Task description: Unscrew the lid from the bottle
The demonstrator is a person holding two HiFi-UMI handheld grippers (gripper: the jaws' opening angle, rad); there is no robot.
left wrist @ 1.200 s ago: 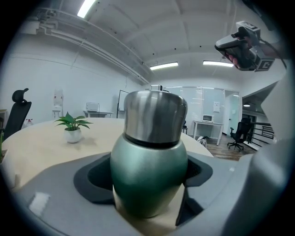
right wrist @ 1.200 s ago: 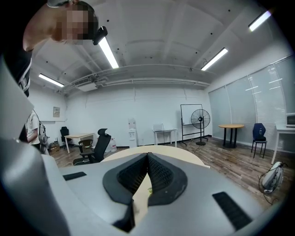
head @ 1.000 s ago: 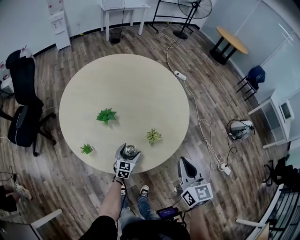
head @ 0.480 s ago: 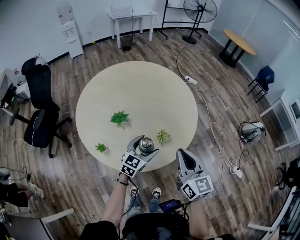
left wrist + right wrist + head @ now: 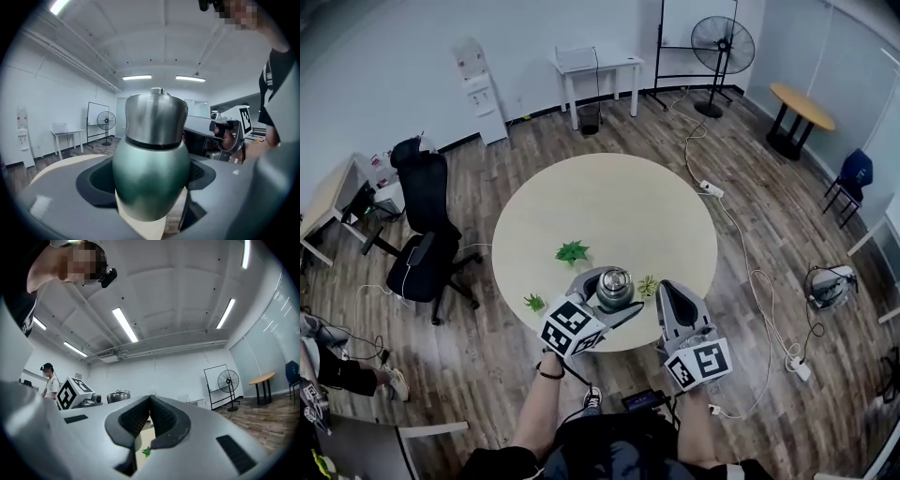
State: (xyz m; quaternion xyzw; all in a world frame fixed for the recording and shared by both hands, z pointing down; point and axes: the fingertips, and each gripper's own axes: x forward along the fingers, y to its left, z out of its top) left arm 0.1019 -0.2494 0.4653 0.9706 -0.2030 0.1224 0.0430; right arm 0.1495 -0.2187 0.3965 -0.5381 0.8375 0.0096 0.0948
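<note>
Bottle [image 5: 150, 173], green with a steel lid [image 5: 154, 117], sits pinched between the left gripper [image 5: 614, 292] fingers [image 5: 93, 180], held over the worktop [image 5: 581, 197] near its edge. The right gripper [image 5: 667, 291] points forward just beside it, empty, its fingers [image 5: 164, 420] pressed together.

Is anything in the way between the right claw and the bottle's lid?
Nothing visible. The shut right gripper is beside the bottle lid, open air between; the small plant sits lower, on the table.
</note>
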